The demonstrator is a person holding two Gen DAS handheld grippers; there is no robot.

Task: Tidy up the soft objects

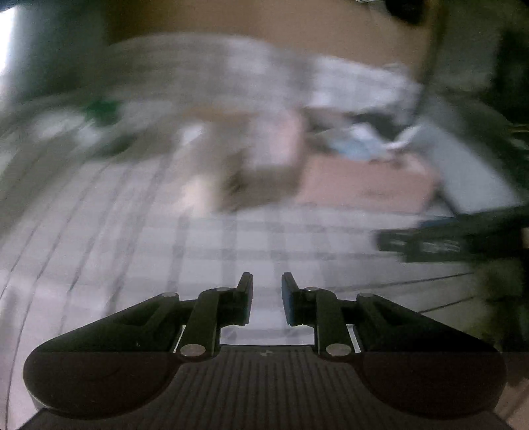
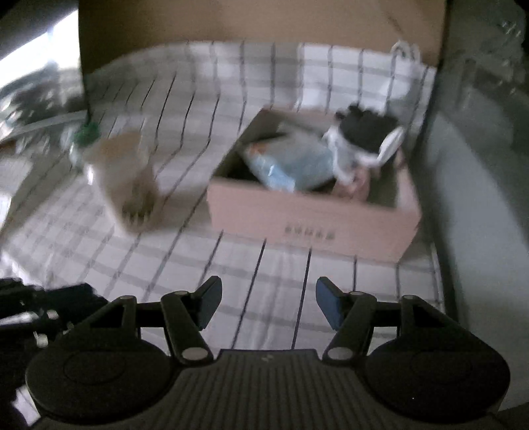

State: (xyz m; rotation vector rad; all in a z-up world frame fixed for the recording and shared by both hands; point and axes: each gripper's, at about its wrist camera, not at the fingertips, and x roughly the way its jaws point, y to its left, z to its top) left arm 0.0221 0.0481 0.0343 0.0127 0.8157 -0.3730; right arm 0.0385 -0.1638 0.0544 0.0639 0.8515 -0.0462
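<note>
A cardboard box [image 2: 310,225] stands on the checked bed sheet [image 2: 185,264], right of centre. It holds a light blue soft item [image 2: 291,162], a black and white soft item [image 2: 363,135] and something pinkish. A beige soft toy [image 2: 129,175] lies on the sheet left of the box. My right gripper [image 2: 268,304] is open and empty, short of the box. My left gripper [image 1: 267,297] is open a little and empty above the sheet; its view is blurred and shows the box [image 1: 363,185] and the beige toy [image 1: 244,158] ahead.
A green-topped object [image 2: 86,130] lies at the far left beside the toy. A brown headboard [image 2: 251,23] runs along the back. A grey wall [image 2: 479,198] borders the bed on the right. The other gripper's dark body [image 1: 446,238] shows at the right of the left view.
</note>
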